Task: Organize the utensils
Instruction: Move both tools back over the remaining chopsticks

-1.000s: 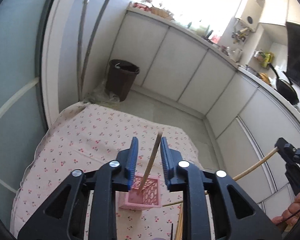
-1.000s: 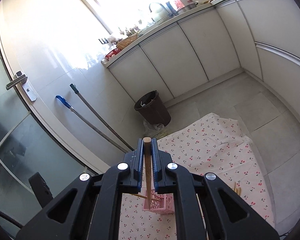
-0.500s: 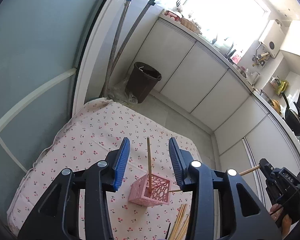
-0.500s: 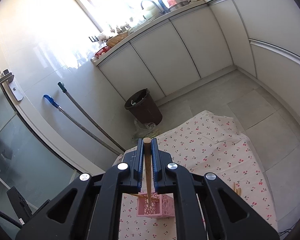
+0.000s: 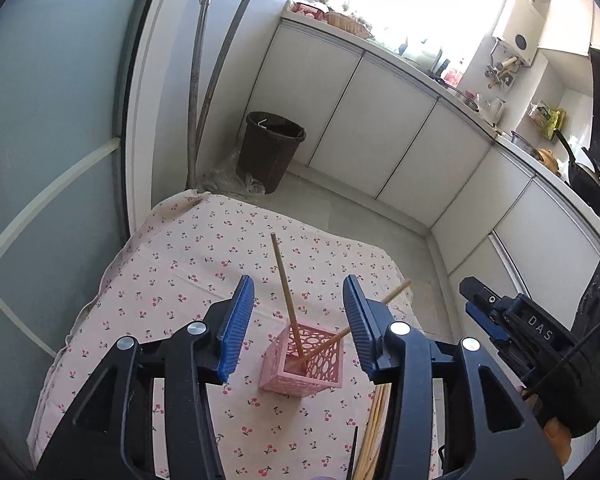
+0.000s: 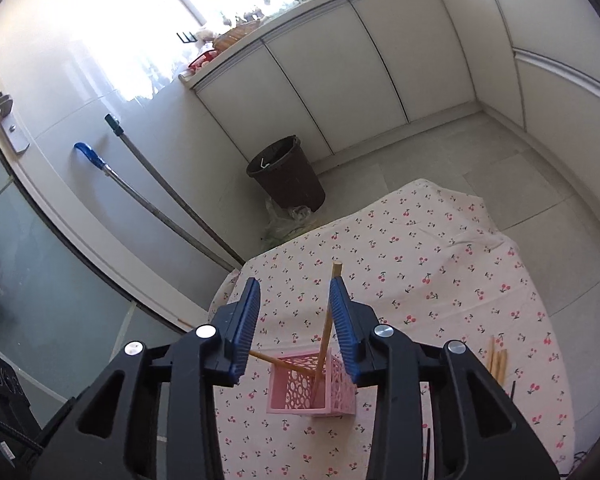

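Note:
A pink lattice holder (image 5: 302, 364) (image 6: 312, 384) stands on the cherry-print cloth (image 5: 204, 264). Two wooden chopsticks sit in it. One chopstick (image 5: 286, 292) leans left, free between the opening jaws of my left gripper (image 5: 298, 280). The other chopstick (image 6: 327, 320) stands between the opening jaws of my right gripper (image 6: 295, 284), close along the right pad and not pinched. In the left wrist view the right gripper (image 5: 500, 320) hangs at the right, beside the holder. More loose chopsticks (image 6: 498, 360) (image 5: 374, 432) lie on the cloth to the right of the holder.
A brown bin (image 6: 288, 176) stands on the floor past the cloth's far edge. Two long tool handles (image 5: 204, 92) lean on the wall by the glass door (image 5: 40, 160). White cabinets (image 5: 380, 136) line the room. A thin black stick (image 6: 428, 452) lies near the front edge.
My right gripper sank toward the holder and opened off the chopstick, which now stands in the holder. My left jaws spread wider and the hand shifted a little.

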A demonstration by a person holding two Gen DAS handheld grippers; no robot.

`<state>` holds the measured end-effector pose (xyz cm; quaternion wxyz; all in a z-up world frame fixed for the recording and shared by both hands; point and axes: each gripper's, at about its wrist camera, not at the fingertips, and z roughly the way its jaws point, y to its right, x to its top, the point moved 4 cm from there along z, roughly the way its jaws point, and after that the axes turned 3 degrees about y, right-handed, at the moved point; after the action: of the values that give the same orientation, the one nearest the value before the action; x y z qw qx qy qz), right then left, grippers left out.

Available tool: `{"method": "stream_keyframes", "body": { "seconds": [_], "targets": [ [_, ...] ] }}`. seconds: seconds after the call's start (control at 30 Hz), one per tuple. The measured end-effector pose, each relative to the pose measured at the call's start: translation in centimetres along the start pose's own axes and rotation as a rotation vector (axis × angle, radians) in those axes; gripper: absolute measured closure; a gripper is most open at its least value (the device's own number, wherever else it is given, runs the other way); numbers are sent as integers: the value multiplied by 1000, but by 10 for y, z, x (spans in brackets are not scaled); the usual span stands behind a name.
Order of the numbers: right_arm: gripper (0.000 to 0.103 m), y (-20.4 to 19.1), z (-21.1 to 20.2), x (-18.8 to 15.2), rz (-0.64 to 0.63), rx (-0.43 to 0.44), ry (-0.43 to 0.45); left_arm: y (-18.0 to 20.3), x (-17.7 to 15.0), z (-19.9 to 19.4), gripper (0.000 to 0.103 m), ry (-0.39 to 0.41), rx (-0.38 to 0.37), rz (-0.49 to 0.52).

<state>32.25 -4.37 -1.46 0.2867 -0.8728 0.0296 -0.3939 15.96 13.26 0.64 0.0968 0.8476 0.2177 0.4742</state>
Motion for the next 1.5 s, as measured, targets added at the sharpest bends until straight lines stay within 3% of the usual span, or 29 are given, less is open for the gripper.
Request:
{"method": "stream_keyframes", "body": {
  "seconds": [0.07,0.23,0.33,0.4,0.47,0.6,0.77,0.83,0.93,1.07,1.27,1.5],
  "targets": [
    [50,-3,-10,-1,-32,-14,19,3,-1,-2,51,-1,-7,11],
    [46,-4,-37,-8,-134,-58,46,15,-15,-1,45,-24,3,78],
    [33,0,-59,-14,-179,-78,76,24,-28,2,38,-58,4,128],
    [23,5,-76,-18,-206,-89,90,30,-38,7,28,-90,8,163],
    [13,13,-90,-22,-227,-116,97,34,-52,14,26,-137,13,194],
    [8,43,-109,-34,-280,-226,68,46,-82,33,22,-258,0,246],
    [8,80,-117,-47,-379,-413,-45,58,-122,55,16,-385,9,320],
    [8,96,-121,-48,-361,-452,-79,64,-141,65,16,-443,21,356],
    [8,116,-122,-49,-285,-441,-155,70,-170,80,16,-535,38,393],
    [8,137,-120,-50,-190,-438,-206,70,-198,100,16,-630,74,377],
    [8,169,-111,-55,-49,-463,-286,70,-217,124,16,-669,126,394],
    [8,183,-112,-54,22,-450,-300,79,-228,144,16,-689,138,385]
  ]
}}
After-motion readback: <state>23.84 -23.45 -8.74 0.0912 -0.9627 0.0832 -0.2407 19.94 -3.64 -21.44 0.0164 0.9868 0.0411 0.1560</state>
